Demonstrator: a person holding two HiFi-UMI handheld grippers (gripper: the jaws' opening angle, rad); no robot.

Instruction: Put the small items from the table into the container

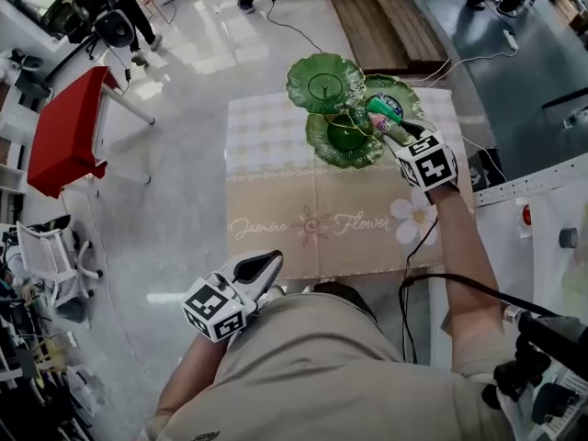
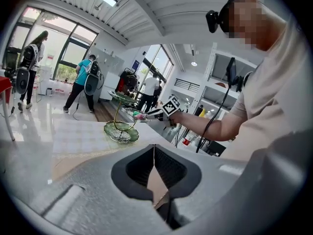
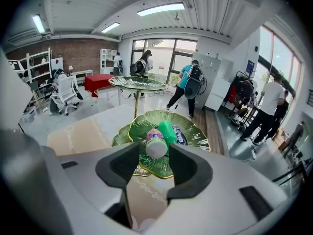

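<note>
Desk [image 1: 276,191]: the cloth runs from the near edge by my body to the far edge. The stand [image 3: 135,102] sits at that far edge, and a broad stretch of cloth lies between it and me. Left of the desk is wide open floor [image 1: 184,154], with a red table [image 1: 64,136] well apart.

Count: one stand with three green leaf dishes: top dish [image 1: 324,83], low dish [image 1: 340,150] and right dish [image 1: 407,92]. Three small items are in the right dish, lying just beside one another:
- one white-capped bottle [image 3: 156,145]
- one green tube [image 3: 167,131]
- one blue packet [image 3: 179,135]

Right gripper [image 3: 152,155]: it reaches over the right dish's near rim, angled down. The jaws stand wide. The bottle's cap sits between the tips, lying in the dish. I see no pad pressing on it.

Left gripper [image 2: 154,155]: it is low at the desk's near edge, well apart from the stand. The jaws are closed together with nothing between them.
</note>
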